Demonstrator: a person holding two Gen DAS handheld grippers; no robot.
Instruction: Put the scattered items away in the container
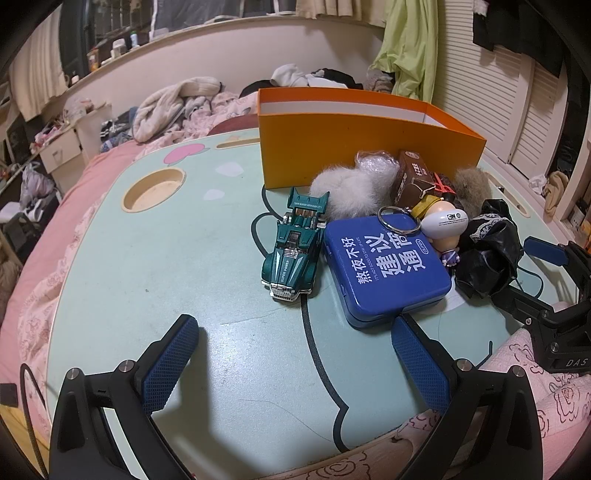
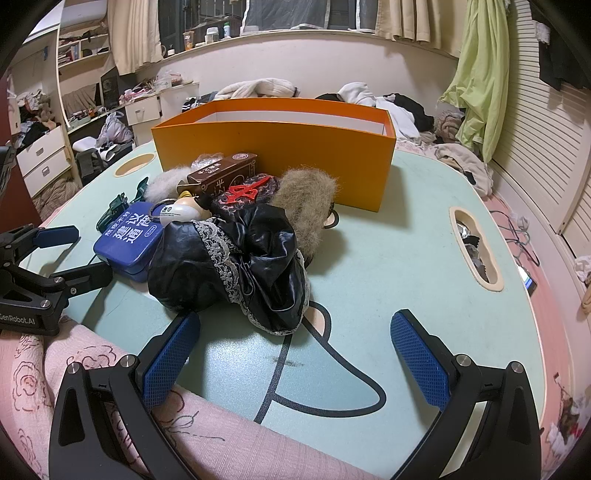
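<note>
Your tongs hover wide open, holding nothing.
Left gripper (image 1: 295, 360) faces the blue tin (image 1: 386, 266); right gripper (image 2: 295, 354) faces the black cloth (image 2: 232, 264) before the orange box (image 2: 273, 155).

A cluttered bedroom: pink quilted bed (image 1: 44, 258), louvred closet doors (image 2: 546, 155), curtained window ledge (image 2: 295, 35).

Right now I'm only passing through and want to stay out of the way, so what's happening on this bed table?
A person holds two grippers over a table of clutter to be tidied into the orange box. Nothing is picked up yet. The left gripper is open, just short of the blue tin and green toy car. The right gripper is open too, facing the black lace-trimmed cloth. Everything visible is heaped in front of the box, outside it.
</note>
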